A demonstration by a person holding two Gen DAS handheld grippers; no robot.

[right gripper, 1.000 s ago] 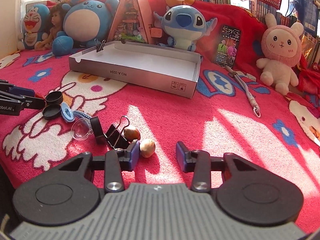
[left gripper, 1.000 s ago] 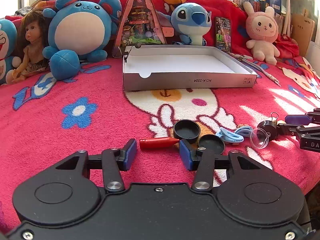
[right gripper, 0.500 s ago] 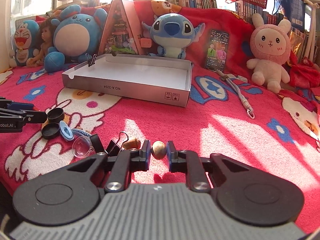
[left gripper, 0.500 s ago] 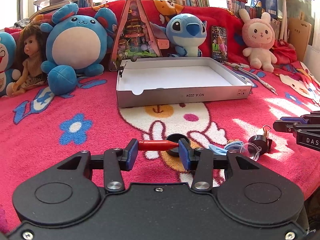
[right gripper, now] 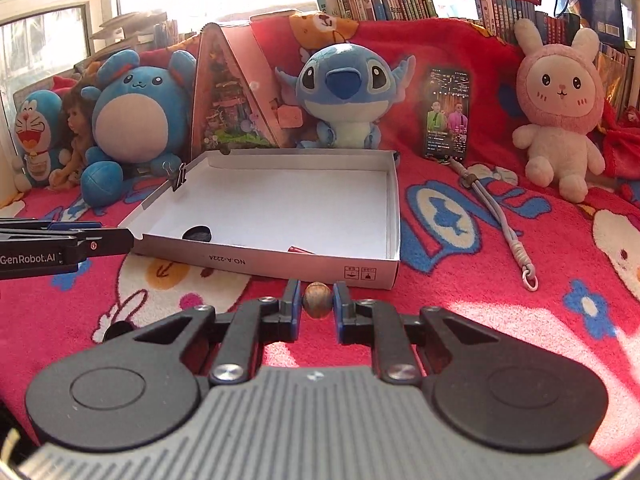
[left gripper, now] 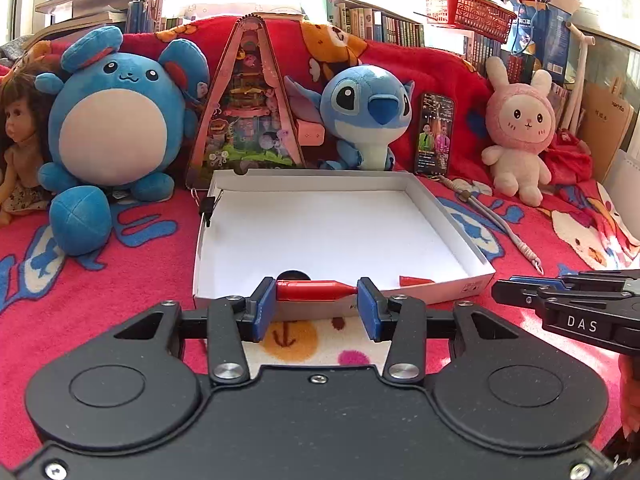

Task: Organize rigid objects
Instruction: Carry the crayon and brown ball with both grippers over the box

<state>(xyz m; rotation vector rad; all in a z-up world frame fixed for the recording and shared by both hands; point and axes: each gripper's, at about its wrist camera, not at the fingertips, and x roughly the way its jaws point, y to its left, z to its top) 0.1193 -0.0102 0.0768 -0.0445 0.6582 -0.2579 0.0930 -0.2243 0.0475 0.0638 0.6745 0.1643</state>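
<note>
Two grippers in play. Left gripper is partly closed, its blue pads clamped on the two ends of one red pen-like stick, held crosswise above the near edge of the white box. Right gripper is pinched nearly fully together on one small brown nut, held just short of the box's near wall at about 6 o'clock of the box; it also shows in the left view at 3 o'clock.

One shallow white box sits on the red cartoon blanket. Inside it: one black round cap near the front-left corner and one red piece by the front wall toward 5 o'clock. One black binder clip is clamped on the box's left wall at about 10 o'clock.

Behind the box, 12 o'clock side, counted across the right view: one blue-and-white cat plush, one doll, one round blue plush, one triangular picture box, one blue big-eared plush, one phone propped upright with a lit screen, one pink bunny plush. So five soft toys plus one doll.

One grey lanyard cord lies on the blanket at 3 o'clock of the box. One red basket sits on the bookshelf at the back.
</note>
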